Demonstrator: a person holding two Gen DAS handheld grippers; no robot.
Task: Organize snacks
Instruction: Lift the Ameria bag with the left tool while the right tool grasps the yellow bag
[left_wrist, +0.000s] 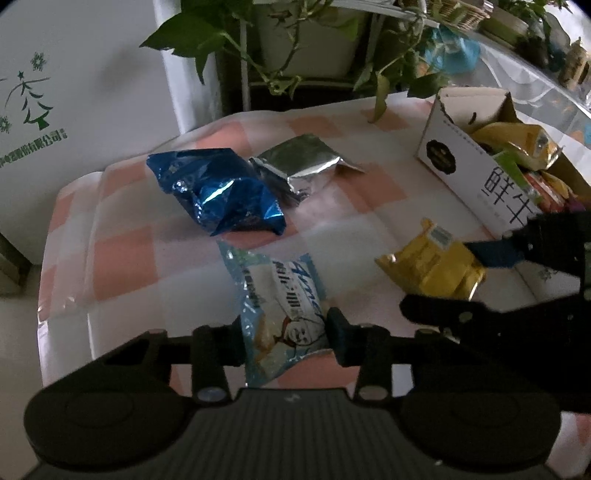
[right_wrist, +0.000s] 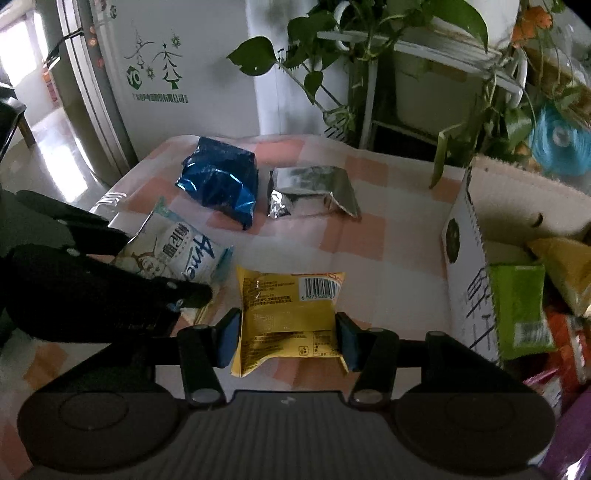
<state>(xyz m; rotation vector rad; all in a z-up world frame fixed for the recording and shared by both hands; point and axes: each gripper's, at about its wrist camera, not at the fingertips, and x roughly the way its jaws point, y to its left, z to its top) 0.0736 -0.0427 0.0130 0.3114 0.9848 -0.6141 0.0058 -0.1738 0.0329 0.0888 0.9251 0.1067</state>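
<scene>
A pale blue snack packet (left_wrist: 280, 317) is lying near the left gripper (left_wrist: 286, 338), whose pads are pinching it, while the right gripper (right_wrist: 288, 338) is clamping a yellow packet (right_wrist: 288, 317) beside it, both resting on the checked tablecloth (left_wrist: 122, 258), the snack-filled carton (left_wrist: 472, 173) standing right.

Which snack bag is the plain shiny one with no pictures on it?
The silver foil packet, lying at the far side of the checked tablecloth beside the dark blue bag. The others are coloured or printed; this one is bare silver.
</scene>
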